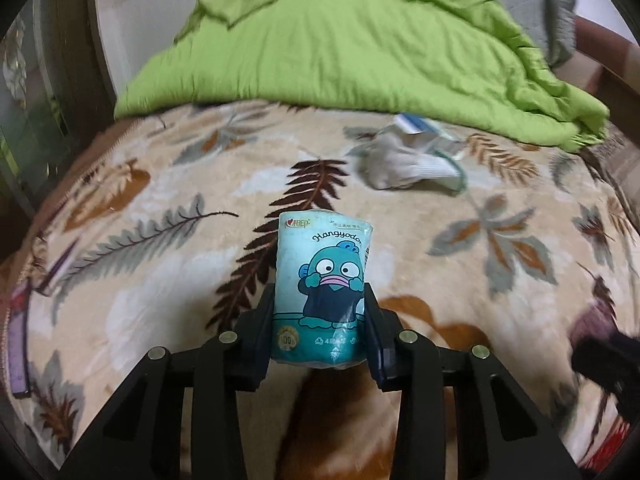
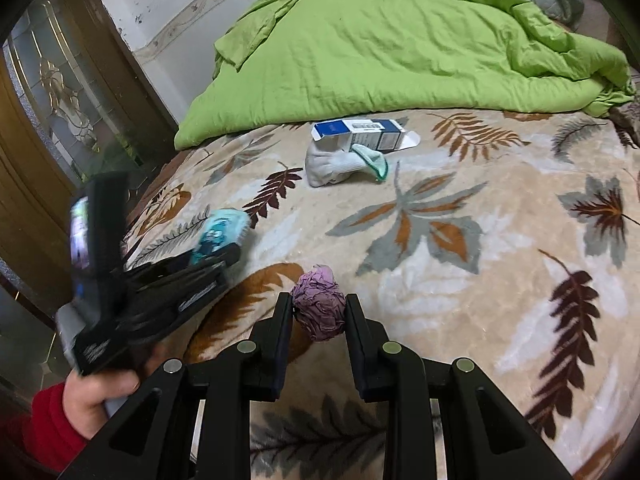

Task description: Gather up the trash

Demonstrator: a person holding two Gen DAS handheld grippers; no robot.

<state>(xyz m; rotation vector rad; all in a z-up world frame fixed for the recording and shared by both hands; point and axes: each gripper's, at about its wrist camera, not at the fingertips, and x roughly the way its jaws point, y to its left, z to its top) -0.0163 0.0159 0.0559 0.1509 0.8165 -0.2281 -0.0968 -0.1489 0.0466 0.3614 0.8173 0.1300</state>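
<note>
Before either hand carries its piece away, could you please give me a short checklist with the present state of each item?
1. Left gripper clamped on tissue pack: ok.
2. Right gripper clamped on purple paper ball: ok.
3. Pack seated deep between the fingers: ok.
4. Grippers apart from each other: ok.
5. Bed free of trash: not ok, blue box remains beside sock.
6. Bin within reach: cannot tell.
</note>
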